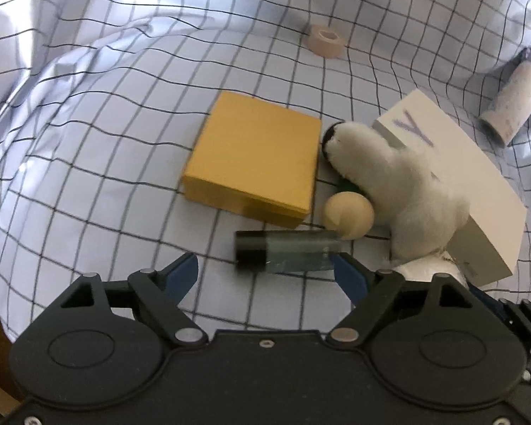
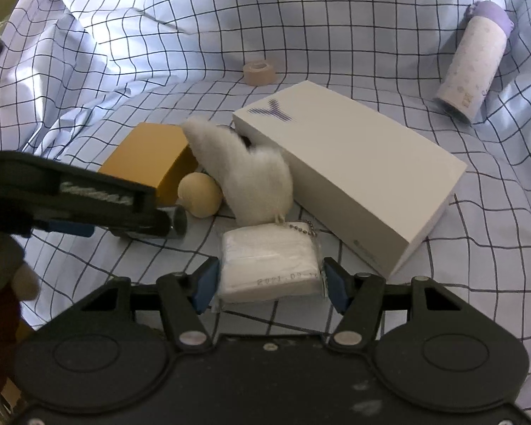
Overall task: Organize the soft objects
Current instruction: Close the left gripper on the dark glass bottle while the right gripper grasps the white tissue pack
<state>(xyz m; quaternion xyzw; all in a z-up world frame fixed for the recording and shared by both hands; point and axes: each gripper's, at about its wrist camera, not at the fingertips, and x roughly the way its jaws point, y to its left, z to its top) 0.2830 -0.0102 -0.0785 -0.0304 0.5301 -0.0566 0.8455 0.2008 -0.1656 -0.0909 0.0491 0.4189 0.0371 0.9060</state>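
A white plush toy [image 1: 396, 180] [image 2: 244, 173] leans against a long white box [image 1: 453, 163] [image 2: 354, 173] on the checked cloth. A white tissue packet [image 2: 269, 262] lies in front of it, between the open fingers of my right gripper [image 2: 270, 283]; the pads sit at its two sides. My left gripper [image 1: 265, 276] is open just behind a dark cylinder [image 1: 286, 251] [image 2: 173, 223] that lies crosswise; it also shows in the right wrist view [image 2: 99, 209]. A beige ball [image 1: 348, 216] [image 2: 200, 194] rests beside the plush.
A yellow box [image 1: 255, 156] [image 2: 152, 159] lies left of the plush. A tape roll [image 1: 325, 40] [image 2: 260, 72] sits farther back. A white and purple bottle [image 1: 513, 102] [image 2: 474, 60] lies at the far right. The cloth [image 2: 336, 28] is rumpled all around.
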